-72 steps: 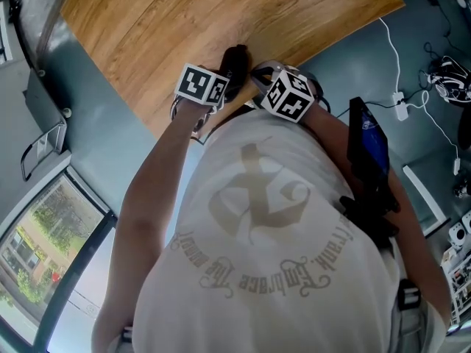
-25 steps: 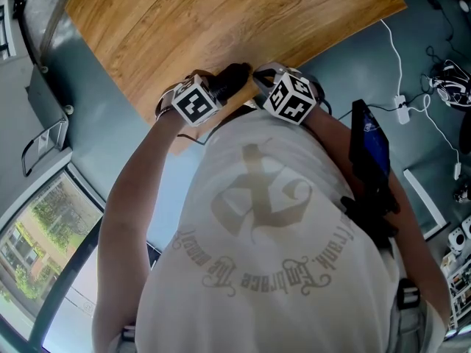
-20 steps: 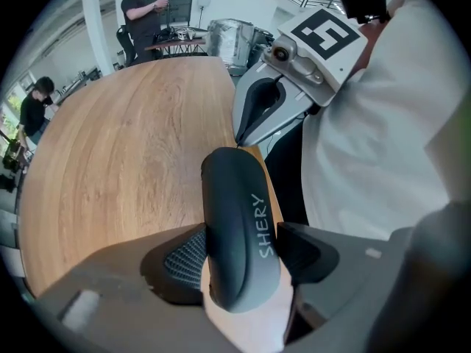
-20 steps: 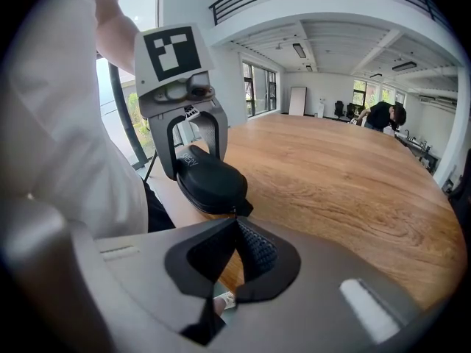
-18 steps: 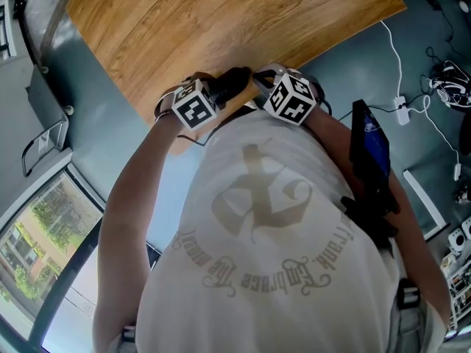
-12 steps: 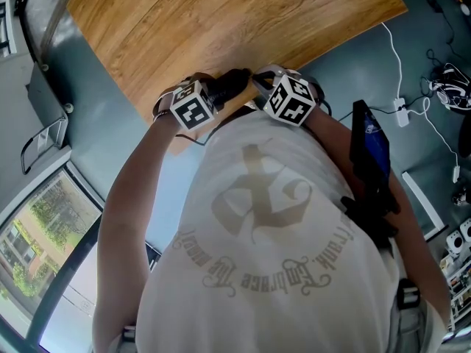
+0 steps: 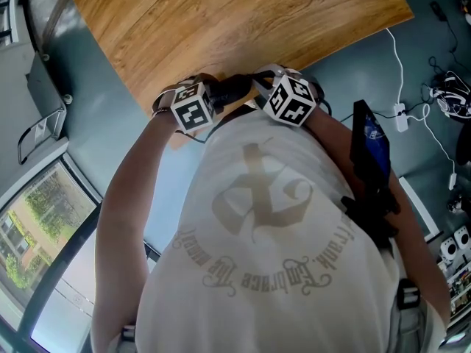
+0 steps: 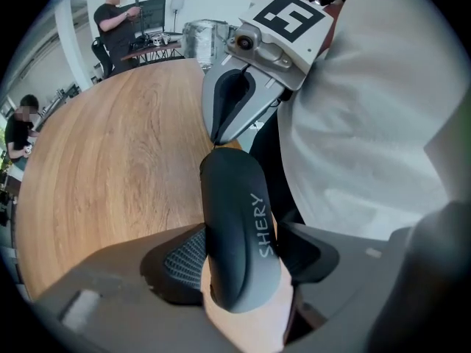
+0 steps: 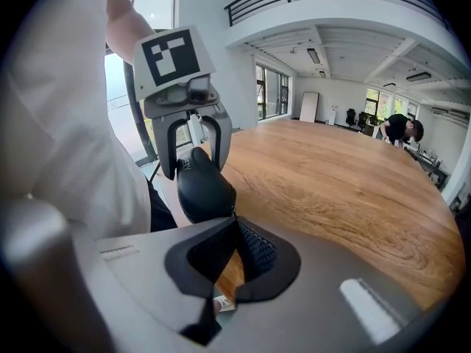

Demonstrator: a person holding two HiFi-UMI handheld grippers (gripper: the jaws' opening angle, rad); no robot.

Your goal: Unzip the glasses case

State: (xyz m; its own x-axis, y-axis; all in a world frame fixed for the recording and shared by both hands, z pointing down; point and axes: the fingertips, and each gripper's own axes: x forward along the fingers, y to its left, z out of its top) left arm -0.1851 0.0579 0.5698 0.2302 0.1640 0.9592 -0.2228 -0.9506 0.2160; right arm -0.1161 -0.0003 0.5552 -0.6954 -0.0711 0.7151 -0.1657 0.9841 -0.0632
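Note:
A dark grey glasses case (image 8: 235, 226) with "SHERY" printed on it is held just above the near edge of the wooden table (image 7: 221, 20). My left gripper (image 8: 243, 259) is shut on the case across its width, pads on both sides. My right gripper (image 9: 234, 223) has its jaws closed together at the case's (image 9: 202, 190) end, apparently on the zipper pull, which is too small to see clearly. In the head view the case (image 7: 229, 90) lies between the left gripper (image 7: 213, 98) and the right gripper (image 7: 257, 87), close to my white shirt.
The table's edge (image 7: 158, 120) runs just under the grippers. Cables and a power strip (image 7: 401, 109) lie on the floor to the right. People stand at desks (image 8: 118, 13) far beyond the table. A window (image 7: 44, 219) is at the lower left.
Since the earliest frame my left gripper has swung left and rolled, laying the case more across between the two grippers. Over the last second both grippers have stayed nearly still.

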